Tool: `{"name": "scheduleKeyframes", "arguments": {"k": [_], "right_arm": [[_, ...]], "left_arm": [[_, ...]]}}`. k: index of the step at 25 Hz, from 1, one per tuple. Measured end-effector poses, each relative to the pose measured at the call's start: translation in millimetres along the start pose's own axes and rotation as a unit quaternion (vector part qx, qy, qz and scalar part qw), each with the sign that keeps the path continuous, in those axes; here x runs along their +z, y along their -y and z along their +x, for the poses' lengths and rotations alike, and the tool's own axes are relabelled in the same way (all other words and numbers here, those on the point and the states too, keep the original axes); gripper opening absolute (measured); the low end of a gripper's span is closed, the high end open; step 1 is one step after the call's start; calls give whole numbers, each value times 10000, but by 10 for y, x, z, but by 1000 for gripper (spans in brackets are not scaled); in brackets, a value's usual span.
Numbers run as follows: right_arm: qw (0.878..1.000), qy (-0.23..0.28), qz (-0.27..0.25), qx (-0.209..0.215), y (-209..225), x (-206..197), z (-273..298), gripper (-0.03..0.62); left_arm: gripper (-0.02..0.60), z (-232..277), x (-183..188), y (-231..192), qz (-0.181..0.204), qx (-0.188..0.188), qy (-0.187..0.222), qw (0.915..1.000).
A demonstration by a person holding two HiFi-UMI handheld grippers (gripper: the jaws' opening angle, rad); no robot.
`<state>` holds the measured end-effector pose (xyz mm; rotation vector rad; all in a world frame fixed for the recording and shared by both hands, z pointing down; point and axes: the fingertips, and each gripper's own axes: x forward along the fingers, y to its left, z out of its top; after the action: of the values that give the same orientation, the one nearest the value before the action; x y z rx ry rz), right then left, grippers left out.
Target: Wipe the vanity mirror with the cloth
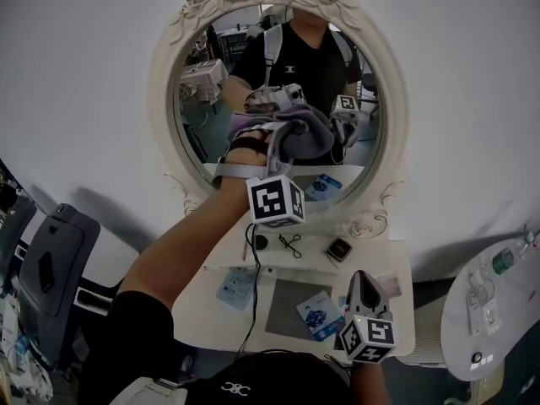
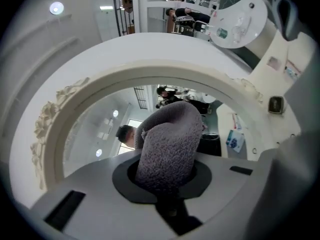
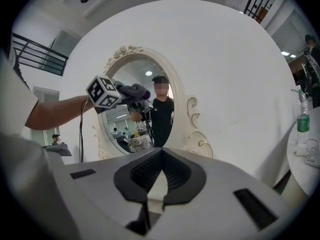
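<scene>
Left gripper (image 2: 167, 184) jaws clamp cloth (image 2: 169, 139) against mirror (image 1: 202, 133), mid-frame. Right gripper (image 3: 156, 181) jaws closed, empty. Advice: press flat, overlap strokes.

Right gripper (image 3: 161, 154) below mirror (image 3: 120, 123), jaws closed tip to tip, nothing between. Left gripper (image 3: 126, 91) holds grey cloth (image 3: 139, 91) at mirror's upper glass. Bottle (image 3: 301, 121) far right of mirror
</scene>
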<state>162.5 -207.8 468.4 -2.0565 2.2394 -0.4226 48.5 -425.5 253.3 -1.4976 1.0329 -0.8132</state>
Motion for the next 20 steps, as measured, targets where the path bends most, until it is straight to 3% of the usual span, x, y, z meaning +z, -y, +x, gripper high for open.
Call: {"name": "scheduleKeyframes", "arguments": {"k": [2, 4, 6, 9, 14, 17, 20], "right_arm": [[10000, 0, 25, -6, -2, -3, -12, 11], [10000, 9, 93, -6, -2, 12, -40, 11], [10000, 14, 93, -4, -21, 25, -95, 11], [9999, 39, 74, -90, 7, 32, -162, 11], [9998, 23, 28, -207, 73, 2, -267, 11], [9997, 43, -11, -222, 61, 4, -321, 11], [9996, 66, 18, -271, 102, 19, -335, 11]], "left_arm": [[52, -3, -81, 660, -218, -766, -177, 9967], [52, -11, -175, 1411, -503, -1487, -302, 9871], [52, -47, -289, 1934, -404, -1552, -324, 9865], [52, -78, -447, 2316, -393, -1663, -472, 9842], [52, -94, -640, 3011, -597, -2597, -939, 9592], [52, -157, -657, 3054, -938, -2559, -1052, 9564], [52, -188, -222, 2377, -1320, -1964, -404, 9708]]}}
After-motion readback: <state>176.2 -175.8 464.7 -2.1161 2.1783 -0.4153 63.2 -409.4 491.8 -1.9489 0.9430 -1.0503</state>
